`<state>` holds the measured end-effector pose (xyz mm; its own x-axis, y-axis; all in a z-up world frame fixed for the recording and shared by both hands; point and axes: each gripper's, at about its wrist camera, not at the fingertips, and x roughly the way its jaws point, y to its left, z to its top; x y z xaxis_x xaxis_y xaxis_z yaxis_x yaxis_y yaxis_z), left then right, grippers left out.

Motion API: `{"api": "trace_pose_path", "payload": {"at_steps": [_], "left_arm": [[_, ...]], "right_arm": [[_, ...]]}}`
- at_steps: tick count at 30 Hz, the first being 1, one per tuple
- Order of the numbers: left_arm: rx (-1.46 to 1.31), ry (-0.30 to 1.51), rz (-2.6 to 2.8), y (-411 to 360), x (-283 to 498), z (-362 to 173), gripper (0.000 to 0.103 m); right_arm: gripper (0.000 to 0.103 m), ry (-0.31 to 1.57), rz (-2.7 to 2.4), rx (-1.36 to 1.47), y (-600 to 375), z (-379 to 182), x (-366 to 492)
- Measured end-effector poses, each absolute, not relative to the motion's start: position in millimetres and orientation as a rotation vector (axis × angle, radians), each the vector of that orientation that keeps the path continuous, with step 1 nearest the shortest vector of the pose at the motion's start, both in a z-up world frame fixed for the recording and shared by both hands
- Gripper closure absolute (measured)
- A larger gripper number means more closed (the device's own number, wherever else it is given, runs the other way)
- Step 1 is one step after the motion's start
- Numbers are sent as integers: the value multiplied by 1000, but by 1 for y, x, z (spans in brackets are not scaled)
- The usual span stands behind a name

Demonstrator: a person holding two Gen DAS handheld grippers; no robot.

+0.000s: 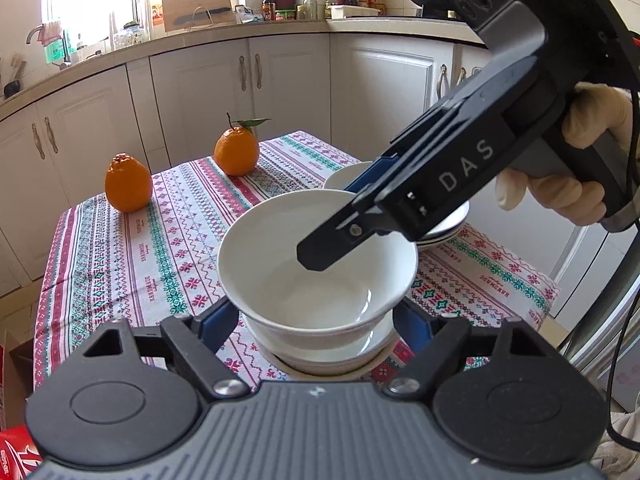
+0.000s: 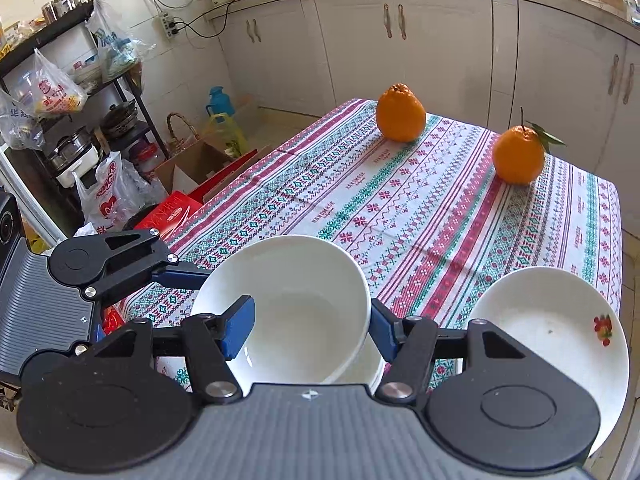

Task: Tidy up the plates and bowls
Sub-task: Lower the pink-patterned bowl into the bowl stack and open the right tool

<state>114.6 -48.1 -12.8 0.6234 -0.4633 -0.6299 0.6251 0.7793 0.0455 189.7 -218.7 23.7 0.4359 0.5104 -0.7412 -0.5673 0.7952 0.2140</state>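
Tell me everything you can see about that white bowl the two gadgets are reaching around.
The top bowl is plain, glossy white, likely ceramic, deep and round, with nothing inside. It sits upright, nested in another white bowl, on the patterned tablecloth. The right gripper straddles its rim: one blue pad is inside the bowl, the other outside, not visibly pinching it. The left gripper has its fingers on either side of the stack, apart from it. A stack of white plates lies just beyond.
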Motion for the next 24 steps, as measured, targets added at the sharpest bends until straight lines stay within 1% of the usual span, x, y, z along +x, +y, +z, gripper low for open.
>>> {"api": "trace_pose_path", "payload": {"at_steps": [14, 18, 24], "left_arm": [[273, 665, -646, -53, 117, -17, 19], [267, 673, -650, -52, 119, -19, 16], [284, 649, -652, -49, 117, -18, 8]], "right_arm": [[36, 915, 654, -88, -220, 13, 190], [36, 919, 650, -98, -220, 10, 189], [27, 898, 647, -137, -217, 8, 185]]}}
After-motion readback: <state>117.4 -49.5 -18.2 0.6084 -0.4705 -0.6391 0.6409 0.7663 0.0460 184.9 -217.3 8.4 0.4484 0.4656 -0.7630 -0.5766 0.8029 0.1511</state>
